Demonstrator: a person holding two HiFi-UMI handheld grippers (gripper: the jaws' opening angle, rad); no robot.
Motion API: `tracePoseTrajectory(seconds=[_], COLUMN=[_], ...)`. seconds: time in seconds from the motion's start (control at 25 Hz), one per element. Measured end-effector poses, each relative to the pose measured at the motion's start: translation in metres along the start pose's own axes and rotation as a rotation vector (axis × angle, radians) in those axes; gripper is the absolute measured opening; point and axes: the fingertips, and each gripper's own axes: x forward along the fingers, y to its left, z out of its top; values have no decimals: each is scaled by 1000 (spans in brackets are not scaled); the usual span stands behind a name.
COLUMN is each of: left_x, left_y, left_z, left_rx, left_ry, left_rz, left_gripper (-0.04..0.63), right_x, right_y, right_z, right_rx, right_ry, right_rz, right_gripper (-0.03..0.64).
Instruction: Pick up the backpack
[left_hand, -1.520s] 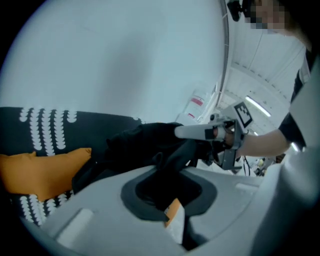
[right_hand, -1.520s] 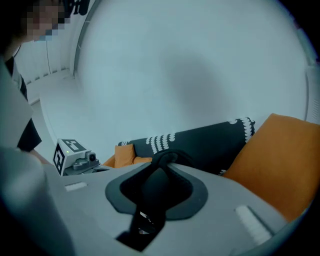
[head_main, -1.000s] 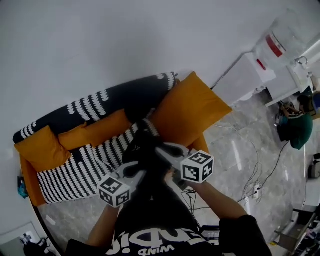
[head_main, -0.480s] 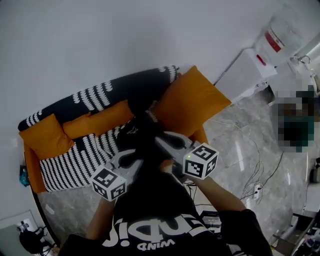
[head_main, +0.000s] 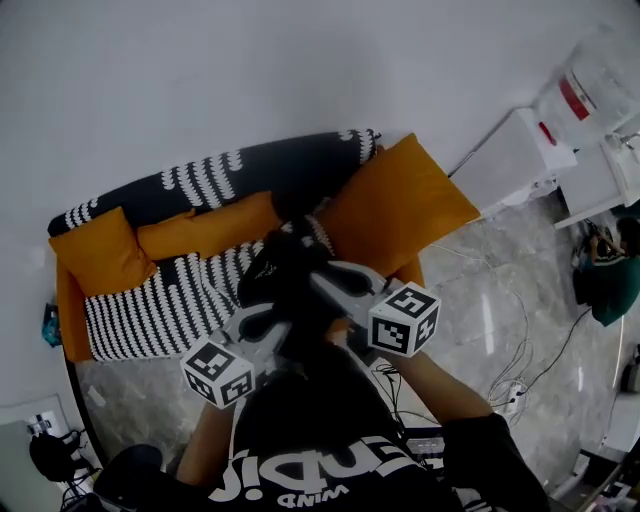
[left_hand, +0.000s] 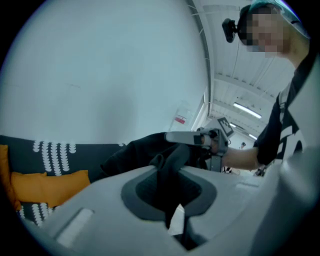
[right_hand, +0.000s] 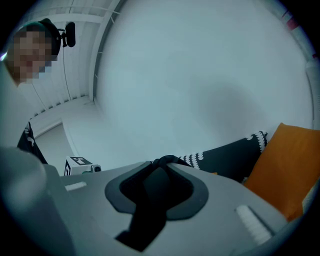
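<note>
Backpack (head_main: 278, 282) in left gripper (head_main: 268, 318) and right gripper (head_main: 322, 278), over sofa (head_main: 150, 312) edge.

Wall: plain white wall (head_main: 250, 70), unmarked, fills the upper half of the head view.
Against it: low sofa in black-and-white patterned fabric (head_main: 150, 320).
On the sofa: small square orange cushion (head_main: 95, 250) at the left end, long orange cushion (head_main: 205, 225) along the backrest, large orange cushion (head_main: 405, 205) at the right end.
Floor: glossy grey marble-look tiles (head_main: 480, 300), reflecting light.
White cabinet (head_main: 515, 155) right of the sofa.
White power strip with cables (head_main: 515, 383) on the floor.
Ceiling strip lights (left_hand: 247, 110) lit.
</note>
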Motion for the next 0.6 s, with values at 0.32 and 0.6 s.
tracePoseTrajectory(seconds=[0.32, 0.6], left_x=[-31, -84], left_y=[-34, -91], left_z=[-34, -68], left_rx=[-11, 63], left_ry=[-5, -15], left_rz=[-40, -89], left_gripper=[32, 32], right_x=[-25, -66], right_y=[38, 101], right_z=[-39, -81], right_rx=[-7, -4], right_ry=[-24, -91], right_rz=[-37, -103], right_gripper=[80, 81])
